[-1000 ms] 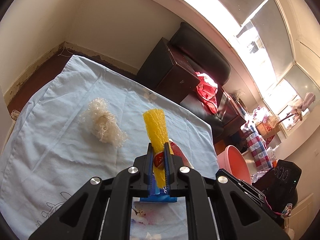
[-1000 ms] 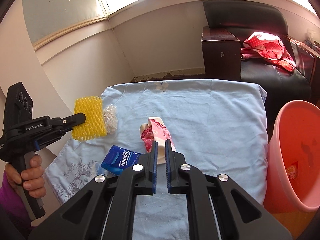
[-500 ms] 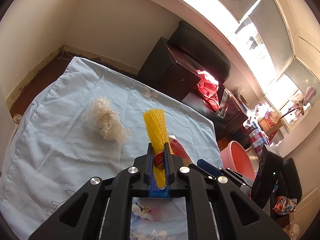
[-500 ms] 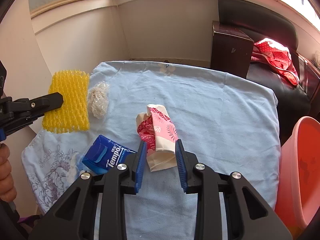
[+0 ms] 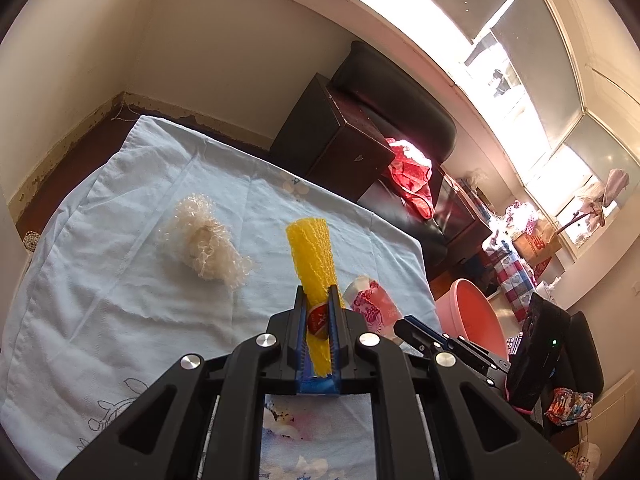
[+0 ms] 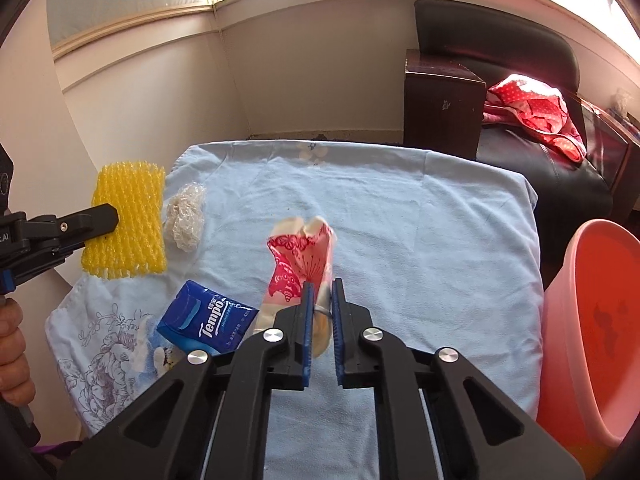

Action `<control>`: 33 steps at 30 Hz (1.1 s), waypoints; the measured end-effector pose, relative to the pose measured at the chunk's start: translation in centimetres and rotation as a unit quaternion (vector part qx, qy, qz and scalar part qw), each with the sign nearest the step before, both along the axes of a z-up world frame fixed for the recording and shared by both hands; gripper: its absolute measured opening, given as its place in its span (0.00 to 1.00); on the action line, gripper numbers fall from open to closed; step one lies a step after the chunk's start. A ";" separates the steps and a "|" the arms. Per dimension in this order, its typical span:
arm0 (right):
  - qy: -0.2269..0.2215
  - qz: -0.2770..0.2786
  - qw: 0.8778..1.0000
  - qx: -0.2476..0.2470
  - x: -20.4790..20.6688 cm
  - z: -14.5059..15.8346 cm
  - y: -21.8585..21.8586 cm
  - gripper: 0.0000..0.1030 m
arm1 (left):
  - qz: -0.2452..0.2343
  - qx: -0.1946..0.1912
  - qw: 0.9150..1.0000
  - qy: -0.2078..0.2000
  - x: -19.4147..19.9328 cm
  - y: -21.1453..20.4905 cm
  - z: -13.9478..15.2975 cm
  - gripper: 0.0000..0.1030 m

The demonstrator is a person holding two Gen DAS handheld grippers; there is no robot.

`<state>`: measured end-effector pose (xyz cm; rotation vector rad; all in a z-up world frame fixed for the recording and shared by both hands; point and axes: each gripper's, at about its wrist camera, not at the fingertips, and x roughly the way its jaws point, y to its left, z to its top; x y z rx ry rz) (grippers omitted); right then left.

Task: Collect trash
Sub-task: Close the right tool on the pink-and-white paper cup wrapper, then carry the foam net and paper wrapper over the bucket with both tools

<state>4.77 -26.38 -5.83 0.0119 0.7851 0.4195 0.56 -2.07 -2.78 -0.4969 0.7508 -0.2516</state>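
So the right tool (image 6: 321, 294) has just been closing and is now clenched on the one red-and-white paper wrapper (image 6: 301, 264), mid-frame in the right wrist view, its top end lifted off the blue cloth (image 6: 420, 240) on the counter. The left tool (image 5: 318, 312) is clamped on one yellow foam net (image 5: 314, 256), held at the left edge of that view. Also lying on the cloth: one clear crumpled net (image 5: 206, 242) at centre left in the left view and one blue tissue pack (image 6: 206, 318) at lower left in the right view. One pink bin (image 6: 592, 344) sits at the far right.
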 end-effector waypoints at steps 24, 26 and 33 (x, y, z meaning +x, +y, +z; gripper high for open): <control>-0.071 -0.191 0.975 0.094 -7.4 4.1 -17.0 0.08 | -0.151 0.027 0.987 -0.036 1.0 -15.1 3.3 0.08; -0.070 -0.211 0.970 0.097 -7.7 3.7 -18.7 0.08 | -0.169 0.030 0.985 -0.034 1.5 -17.3 3.2 0.08; -0.068 -0.269 0.955 0.108 -8.4 2.4 -23.6 0.08 | -0.221 0.044 0.974 -0.033 3.0 -24.6 2.6 0.08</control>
